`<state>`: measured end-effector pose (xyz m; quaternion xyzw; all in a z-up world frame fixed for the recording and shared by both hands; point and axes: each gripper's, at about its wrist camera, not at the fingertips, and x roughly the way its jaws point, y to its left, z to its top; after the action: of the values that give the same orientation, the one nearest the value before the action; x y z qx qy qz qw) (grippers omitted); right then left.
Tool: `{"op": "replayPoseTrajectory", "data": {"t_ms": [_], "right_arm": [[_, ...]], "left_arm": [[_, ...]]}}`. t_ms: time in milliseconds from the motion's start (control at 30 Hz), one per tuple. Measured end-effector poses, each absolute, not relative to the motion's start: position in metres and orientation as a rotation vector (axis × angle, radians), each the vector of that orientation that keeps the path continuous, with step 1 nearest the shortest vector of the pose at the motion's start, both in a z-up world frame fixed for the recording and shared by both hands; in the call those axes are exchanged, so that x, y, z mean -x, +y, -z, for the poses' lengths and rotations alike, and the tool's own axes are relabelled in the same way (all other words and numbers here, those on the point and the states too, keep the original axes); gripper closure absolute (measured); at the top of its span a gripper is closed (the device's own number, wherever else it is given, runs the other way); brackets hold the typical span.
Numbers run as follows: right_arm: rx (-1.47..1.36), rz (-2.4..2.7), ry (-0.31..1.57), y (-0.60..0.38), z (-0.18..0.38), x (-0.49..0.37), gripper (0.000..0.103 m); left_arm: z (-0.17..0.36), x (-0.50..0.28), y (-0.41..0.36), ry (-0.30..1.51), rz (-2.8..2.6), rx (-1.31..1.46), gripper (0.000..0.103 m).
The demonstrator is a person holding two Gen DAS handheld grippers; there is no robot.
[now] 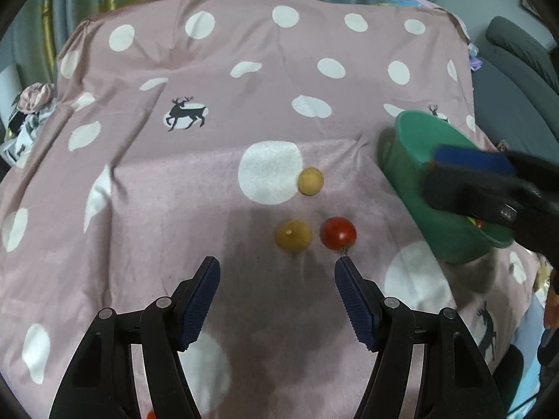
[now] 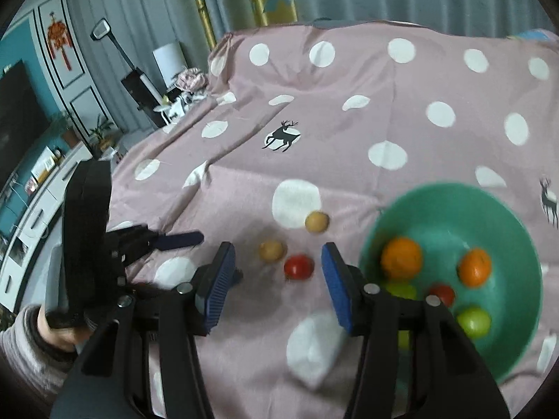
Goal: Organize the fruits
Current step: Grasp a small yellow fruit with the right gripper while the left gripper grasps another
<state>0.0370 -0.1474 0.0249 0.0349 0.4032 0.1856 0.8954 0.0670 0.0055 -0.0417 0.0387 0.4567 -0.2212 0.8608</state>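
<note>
In the left wrist view, the left gripper hovers over a pink spotted cloth with its jaws spread wide and nothing between them. Just ahead of the fingertips lie three loose fruits: a red tomato at about one o'clock from the gap, a tan round fruit just beside it at twelve o'clock, and a second tan fruit farther out, touching the edge of a large white dot. At three o'clock a green bowl appears tilted, with the right gripper in front of its rim; whether that gripper touches the bowl cannot be told, since it is blurred. In the right wrist view, the right gripper also has its jaws wide apart and empty, pointing toward the tomato, which sits between the two fingertips but farther out. The nearer tan fruit lies at eleven o'clock from the tomato, the other one at one o'clock. The bowl rests on the cloth at three o'clock, holding two oranges, a small red fruit and green fruits. At nine o'clock the left gripper is seen side-on, held by a hand in a grey sleeve.
</note>
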Motion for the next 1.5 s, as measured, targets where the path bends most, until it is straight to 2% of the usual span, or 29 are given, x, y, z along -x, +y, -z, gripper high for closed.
{"op": "replayPoseTrajectory", "data": {"t_ms": [400,767,833,867,900,1100,1233,1500], "right_arm": [[0.056,-0.294,1.067,-0.104,0.027,-0.128,0.064],[0.168,-0.187,1.134,-0.101,0.046,-0.152,0.067],[0.184,-0.181,1.150,-0.099,0.050,-0.155,0.070],[0.183,-0.189,1.160,-0.098,0.054,-0.156,0.076],[0.184,-0.200,1.171,-0.098,0.058,-0.157,0.076],[0.084,-0.240,1.095,-0.108,0.043,-0.152,0.077],[0.077,-0.245,1.019,-0.120,0.022,-0.139,0.076],[-0.024,-0.295,0.938,-0.138,0.004,-0.124,0.076]], "left_arm": [[0.045,-0.079,0.025,0.956,0.510,-0.028,0.034],[0.047,-0.087,0.018,0.956,0.558,-0.034,0.034],[0.047,-0.088,0.014,0.963,0.573,-0.033,0.034],[0.047,-0.089,0.012,0.966,0.579,-0.033,0.034],[0.048,-0.091,0.008,0.968,0.583,-0.040,0.034],[0.055,-0.098,-0.013,0.985,0.600,-0.099,0.034],[0.062,-0.105,-0.022,0.995,0.588,-0.125,0.044],[0.073,-0.116,-0.021,1.019,0.551,-0.111,0.052]]}}
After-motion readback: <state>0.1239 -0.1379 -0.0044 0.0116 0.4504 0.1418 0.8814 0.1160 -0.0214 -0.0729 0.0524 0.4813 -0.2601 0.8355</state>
